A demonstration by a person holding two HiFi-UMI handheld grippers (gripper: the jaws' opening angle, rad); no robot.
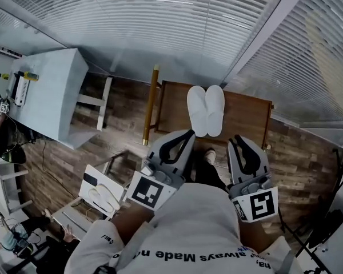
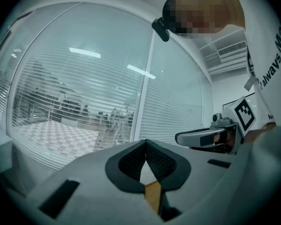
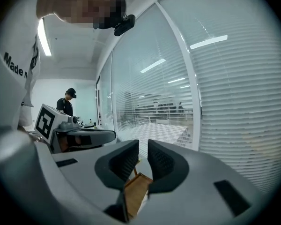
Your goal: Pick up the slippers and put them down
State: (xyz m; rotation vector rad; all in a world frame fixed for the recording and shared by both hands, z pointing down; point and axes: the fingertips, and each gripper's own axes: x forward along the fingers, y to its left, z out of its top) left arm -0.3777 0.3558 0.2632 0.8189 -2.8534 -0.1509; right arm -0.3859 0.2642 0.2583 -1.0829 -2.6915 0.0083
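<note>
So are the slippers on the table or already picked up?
On the table. The slippers lie flat, side by side on the wooden table; the left gripper and right gripper hold nothing.

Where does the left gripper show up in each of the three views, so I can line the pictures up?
Head view: left gripper low, left of centre, tips toward the white slippers.
Left gripper view: left gripper fills the bottom centre, jaws together, empty.
Right gripper view: left gripper side-on at mid-left, beside its marker cube.
Shared landmark: the slatted window blinds.
</note>
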